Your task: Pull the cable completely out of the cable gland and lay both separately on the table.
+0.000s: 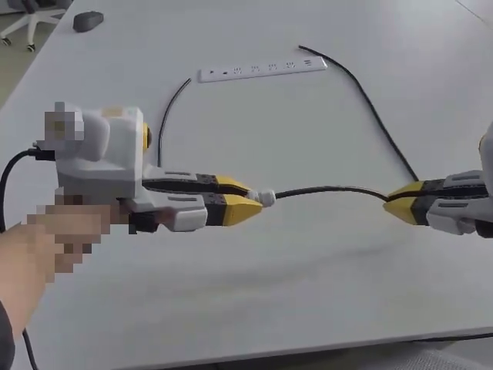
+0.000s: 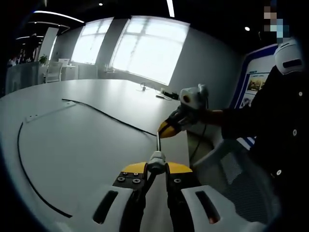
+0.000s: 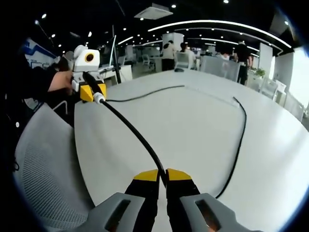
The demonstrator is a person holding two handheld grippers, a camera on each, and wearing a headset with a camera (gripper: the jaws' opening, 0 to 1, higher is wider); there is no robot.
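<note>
The left gripper [image 2: 155, 169] pinches its jaws narrowly on the white cable gland [image 2: 156, 161], which pokes out just past their tips. The right gripper [image 3: 162, 175] is clamped on the black cable [image 3: 130, 130], which stretches ahead from its jaws to the gland, above the table [image 1: 269, 270].

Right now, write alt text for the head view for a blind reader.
Two grippers above a white table hold a black cable between them: the left gripper clamps the white cable gland, the right gripper pinches the cable.
</note>
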